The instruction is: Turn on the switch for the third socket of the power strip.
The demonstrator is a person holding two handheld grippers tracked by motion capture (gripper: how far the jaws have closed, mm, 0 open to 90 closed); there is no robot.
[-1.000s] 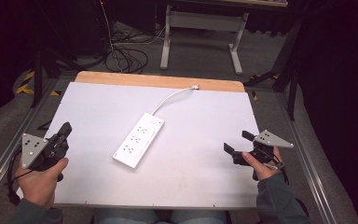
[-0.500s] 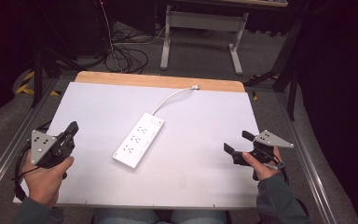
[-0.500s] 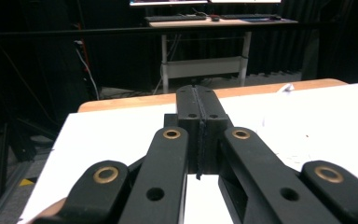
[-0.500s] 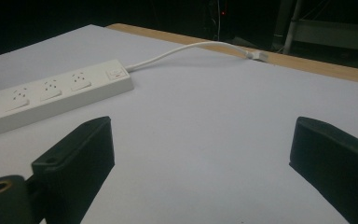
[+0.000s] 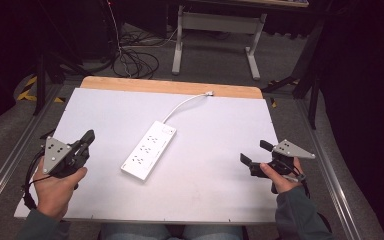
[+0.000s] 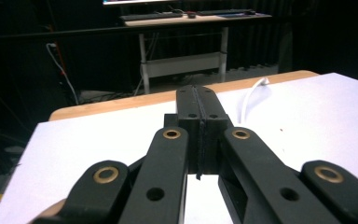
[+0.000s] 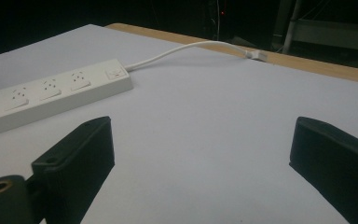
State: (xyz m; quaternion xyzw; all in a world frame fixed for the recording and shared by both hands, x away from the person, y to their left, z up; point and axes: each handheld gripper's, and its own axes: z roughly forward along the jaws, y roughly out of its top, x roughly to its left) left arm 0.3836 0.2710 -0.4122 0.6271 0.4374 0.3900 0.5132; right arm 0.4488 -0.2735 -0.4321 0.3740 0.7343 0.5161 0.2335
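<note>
A white power strip [image 5: 149, 150] lies diagonally in the middle of the white table top [image 5: 215, 125], its white cord [image 5: 182, 104] curving to a plug near the far wooden edge. The strip [image 7: 51, 93] and cord [image 7: 186, 49] also appear in the right gripper view. My left gripper [image 5: 88, 136] sits at the table's left, held in a hand, jaws shut with nothing between them; its pressed-together jaws [image 6: 199, 109] point toward the far edge. My right gripper [image 5: 255, 152] rests at the table's right, open and empty, aimed toward the strip.
A wooden strip [image 5: 170, 86] borders the table's far edge. Beyond it stand a desk frame [image 5: 215, 30] and loose cables [image 5: 130, 55] on the dark floor. Metal rails [image 5: 10, 150] run along both sides of the table.
My left gripper has shifted a little to the right and forward along the table's left side, still shut. The right gripper and the power strip have kept still.
</note>
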